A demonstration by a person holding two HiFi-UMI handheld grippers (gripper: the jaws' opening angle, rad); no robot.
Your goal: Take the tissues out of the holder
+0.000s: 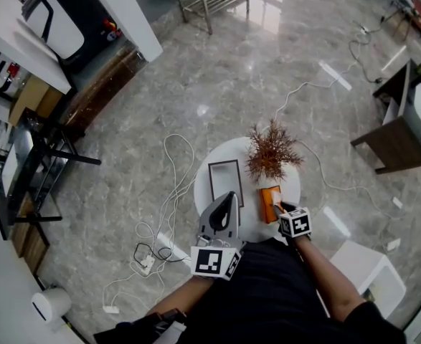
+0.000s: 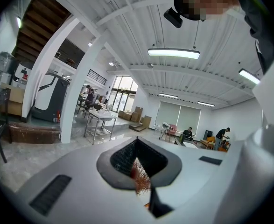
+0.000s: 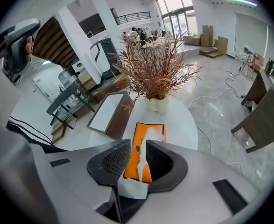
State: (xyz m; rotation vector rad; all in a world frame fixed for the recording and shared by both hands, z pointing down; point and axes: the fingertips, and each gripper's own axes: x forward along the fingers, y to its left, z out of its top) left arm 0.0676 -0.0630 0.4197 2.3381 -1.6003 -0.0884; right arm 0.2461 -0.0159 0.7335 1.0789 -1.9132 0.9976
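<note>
An orange tissue holder (image 1: 269,203) lies on the near right part of a round white table (image 1: 228,149). My right gripper (image 1: 277,210) hangs just above it, pointing steeply down. In the right gripper view the holder (image 3: 144,139) shows below the jaws. A white tissue (image 3: 139,164) rises from its slot in a thin stretched strip and is pinched between the jaws of the right gripper (image 3: 137,160). My left gripper (image 1: 228,196) is held about level over the table's near edge, its tips together with nothing in them (image 2: 136,141).
A dried reddish plant (image 1: 271,153) in a white vase (image 3: 156,104) stands just behind the holder. A dark-rimmed flat frame (image 1: 226,181) lies on the table's left part. White cables (image 1: 168,192) trail over the marble floor, and a white stool (image 1: 364,267) stands at the right.
</note>
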